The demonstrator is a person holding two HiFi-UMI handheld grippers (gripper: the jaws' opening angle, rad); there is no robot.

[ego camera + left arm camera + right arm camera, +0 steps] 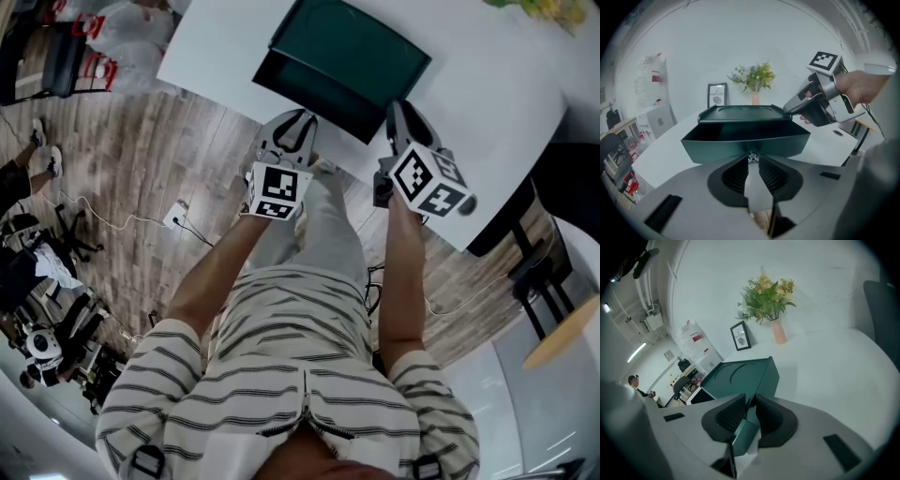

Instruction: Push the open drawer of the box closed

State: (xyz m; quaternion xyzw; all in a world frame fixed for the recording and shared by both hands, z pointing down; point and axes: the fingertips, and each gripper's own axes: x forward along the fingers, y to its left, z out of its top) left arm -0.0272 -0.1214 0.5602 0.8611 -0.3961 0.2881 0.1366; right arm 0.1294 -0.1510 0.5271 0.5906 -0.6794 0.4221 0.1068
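Observation:
A dark green box (361, 47) lies on the white table (487, 103), its drawer (279, 73) pulled out toward me. In the left gripper view the open drawer (745, 140) fills the middle. My left gripper (752, 158) has its tips at the drawer's front, by a small shiny fitting, with a narrow gap between the pads. In the head view the left gripper (292, 120) sits at the drawer's near edge. My right gripper (401, 111) is at the box's near right corner. Its jaws (749, 404) are closed on the box's green edge (740, 373).
A vase of flowers (768, 296) and a small framed picture (740, 335) stand on the table behind the box. The table's edge runs just under both grippers. Wooden floor with cables (112, 220) and chairs lies to the left. A dark chair (534, 281) is at the right.

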